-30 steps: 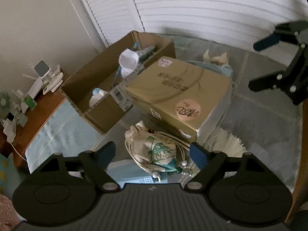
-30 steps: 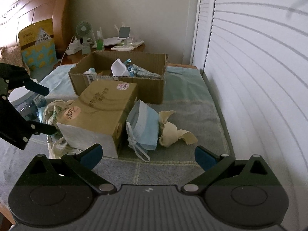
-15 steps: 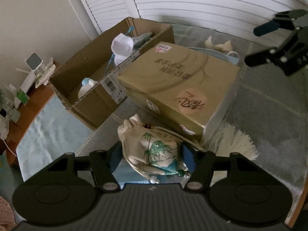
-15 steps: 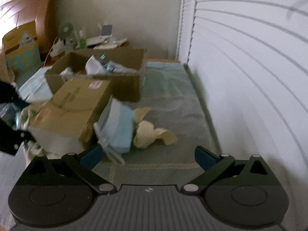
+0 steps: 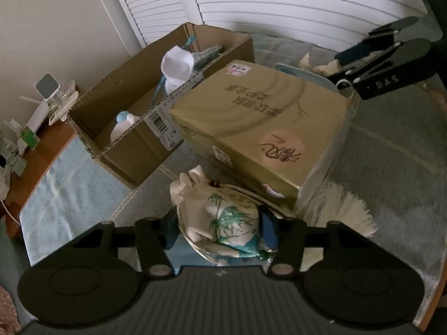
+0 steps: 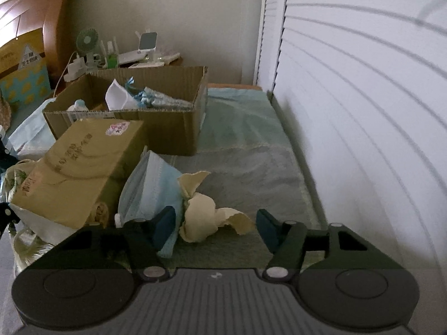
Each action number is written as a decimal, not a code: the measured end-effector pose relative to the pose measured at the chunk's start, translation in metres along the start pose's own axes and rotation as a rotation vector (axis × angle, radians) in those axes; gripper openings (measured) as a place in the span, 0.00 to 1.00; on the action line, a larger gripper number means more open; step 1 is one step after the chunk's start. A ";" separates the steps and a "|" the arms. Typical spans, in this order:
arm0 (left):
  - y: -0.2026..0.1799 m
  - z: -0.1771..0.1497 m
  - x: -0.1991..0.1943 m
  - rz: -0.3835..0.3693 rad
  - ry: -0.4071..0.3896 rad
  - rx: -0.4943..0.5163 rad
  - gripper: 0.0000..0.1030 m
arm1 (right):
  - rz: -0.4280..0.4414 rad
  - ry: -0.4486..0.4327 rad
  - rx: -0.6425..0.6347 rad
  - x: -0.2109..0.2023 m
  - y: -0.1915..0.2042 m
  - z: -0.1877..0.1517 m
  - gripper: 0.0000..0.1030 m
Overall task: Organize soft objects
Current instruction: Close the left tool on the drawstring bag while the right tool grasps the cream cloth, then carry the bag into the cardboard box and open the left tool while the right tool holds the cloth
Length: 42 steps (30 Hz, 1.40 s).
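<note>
My left gripper is shut on a cream drawstring pouch printed with green bamboo, in front of a closed tan box. My right gripper is open, its fingers on either side of a crumpled cream cloth on the grey bedcover; it touches nothing. A blue face mask leans against the tan box beside the cloth. An open cardboard carton behind holds a white cup mask and other soft items. The right gripper also shows in the left wrist view.
A white fringed item lies right of the pouch. A white louvred wall runs along the right side. A wooden nightstand with a fan and chargers stands behind the carton. A light blue towel lies left of the carton.
My left gripper moved in and closed its fingers on the pouch. My right gripper came down and forward so that its fingers now stand around the cream cloth.
</note>
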State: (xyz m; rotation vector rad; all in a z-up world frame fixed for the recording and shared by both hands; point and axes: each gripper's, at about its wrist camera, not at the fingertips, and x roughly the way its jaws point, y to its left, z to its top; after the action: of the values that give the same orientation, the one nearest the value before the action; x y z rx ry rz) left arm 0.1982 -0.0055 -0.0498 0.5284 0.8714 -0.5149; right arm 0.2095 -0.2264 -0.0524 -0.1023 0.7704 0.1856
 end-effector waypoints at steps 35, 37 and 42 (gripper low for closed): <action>0.024 0.016 -0.084 -0.058 -0.131 -0.193 0.46 | 0.000 -0.098 -0.042 -0.061 0.006 0.013 0.30; 0.028 0.022 -0.090 -0.051 -0.148 -0.198 0.46 | 0.003 -0.108 -0.045 -0.065 0.007 0.014 0.30; 0.041 0.034 -0.101 -0.045 -0.181 -0.230 0.46 | 0.011 -0.123 -0.050 -0.073 0.010 0.015 0.30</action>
State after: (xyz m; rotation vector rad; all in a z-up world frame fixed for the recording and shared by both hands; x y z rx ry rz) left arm 0.1883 0.0251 0.0601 0.2478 0.7585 -0.4880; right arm 0.1666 -0.2239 0.0095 -0.1326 0.6444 0.2193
